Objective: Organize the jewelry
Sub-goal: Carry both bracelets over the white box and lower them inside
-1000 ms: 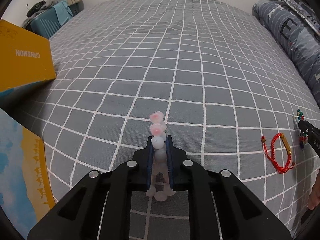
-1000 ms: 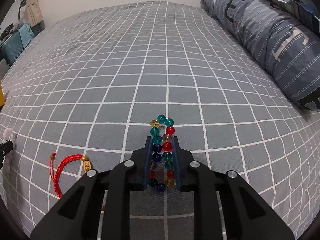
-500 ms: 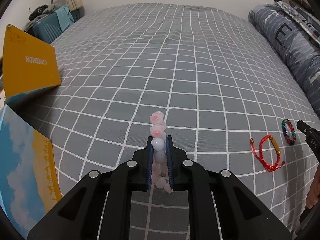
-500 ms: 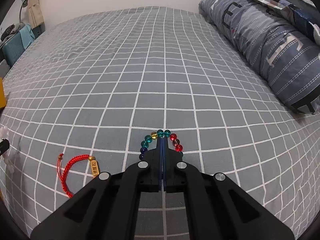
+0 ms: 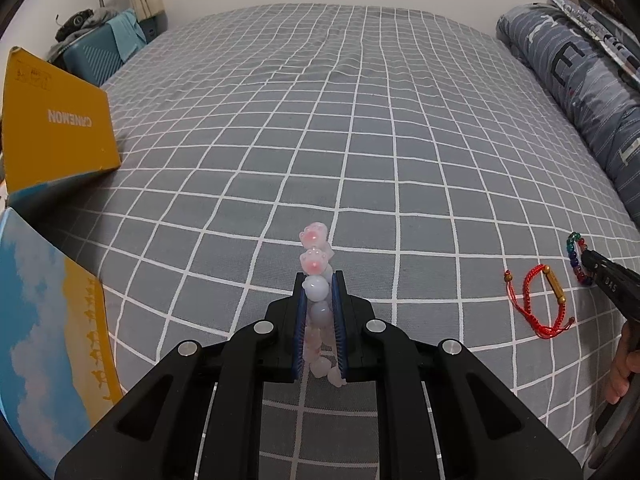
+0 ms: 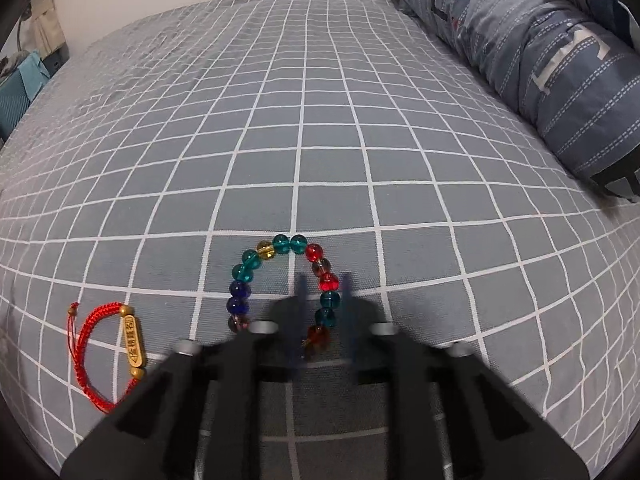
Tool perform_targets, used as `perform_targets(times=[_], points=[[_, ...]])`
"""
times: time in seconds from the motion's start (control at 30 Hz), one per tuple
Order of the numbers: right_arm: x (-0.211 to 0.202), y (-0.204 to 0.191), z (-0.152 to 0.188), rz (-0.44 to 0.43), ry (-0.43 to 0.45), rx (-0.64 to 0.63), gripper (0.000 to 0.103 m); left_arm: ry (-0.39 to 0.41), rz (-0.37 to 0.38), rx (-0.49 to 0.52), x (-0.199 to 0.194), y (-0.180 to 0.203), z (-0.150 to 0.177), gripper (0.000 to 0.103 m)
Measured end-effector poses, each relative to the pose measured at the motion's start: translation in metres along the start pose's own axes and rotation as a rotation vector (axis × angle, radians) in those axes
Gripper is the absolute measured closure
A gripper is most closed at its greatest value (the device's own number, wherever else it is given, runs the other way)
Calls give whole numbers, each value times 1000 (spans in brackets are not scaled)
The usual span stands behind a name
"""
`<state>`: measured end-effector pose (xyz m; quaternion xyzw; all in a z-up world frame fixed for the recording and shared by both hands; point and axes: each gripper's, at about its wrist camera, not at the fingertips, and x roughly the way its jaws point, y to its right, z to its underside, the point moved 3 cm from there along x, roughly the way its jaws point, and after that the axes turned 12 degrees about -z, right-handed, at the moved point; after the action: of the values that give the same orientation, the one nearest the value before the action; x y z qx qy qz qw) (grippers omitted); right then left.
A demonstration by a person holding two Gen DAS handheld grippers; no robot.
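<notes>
Left wrist view first: the left gripper (image 5: pixel 319 280) has its jaws clamped on the pink bead bracelet (image 5: pixel 316 268), two paw-shaped beads poking out past the fingertips and the rest of the strand hanging back between the blue pads toward the gripper body, all held above the grey checked bedspread (image 5: pixel 320 140). Off to this gripper's right lies the red cord bracelet (image 5: pixel 538 300) flat on the cover, and just beyond it the multicolour bead bracelet (image 5: pixel 576 256), with the right gripper (image 5: pixel 588 258) reaching in from the right edge so its tip sits at those beads. Far left, a yellow box (image 5: pixel 56 124) stands on the bed, and a blue-and-yellow board (image 5: pixel 52 320) leans nearer the lens. Over to the right wrist view: the right gripper (image 6: pixel 322 280) is motion-blurred, jaws parted, and the multicolour bead bracelet (image 6: pixel 276 280) lies as a ring on the bedspread (image 6: pixel 320 120), its right-hand side running between the two fingers, its left side outside the left finger. The red cord bracelet (image 6: pixel 108 344) rests to this gripper's left, apart from the beads. A blue striped pillow (image 6: pixel 540 60) runs along the far right.
</notes>
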<state>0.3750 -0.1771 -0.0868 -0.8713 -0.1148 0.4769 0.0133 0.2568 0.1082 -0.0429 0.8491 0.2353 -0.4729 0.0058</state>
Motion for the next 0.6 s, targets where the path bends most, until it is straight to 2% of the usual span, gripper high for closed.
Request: perform_targets(times=[0.6], points=[[-74, -31, -13, -65, 156, -46, 94, 35, 9, 1, -29, -6, 1, 91]])
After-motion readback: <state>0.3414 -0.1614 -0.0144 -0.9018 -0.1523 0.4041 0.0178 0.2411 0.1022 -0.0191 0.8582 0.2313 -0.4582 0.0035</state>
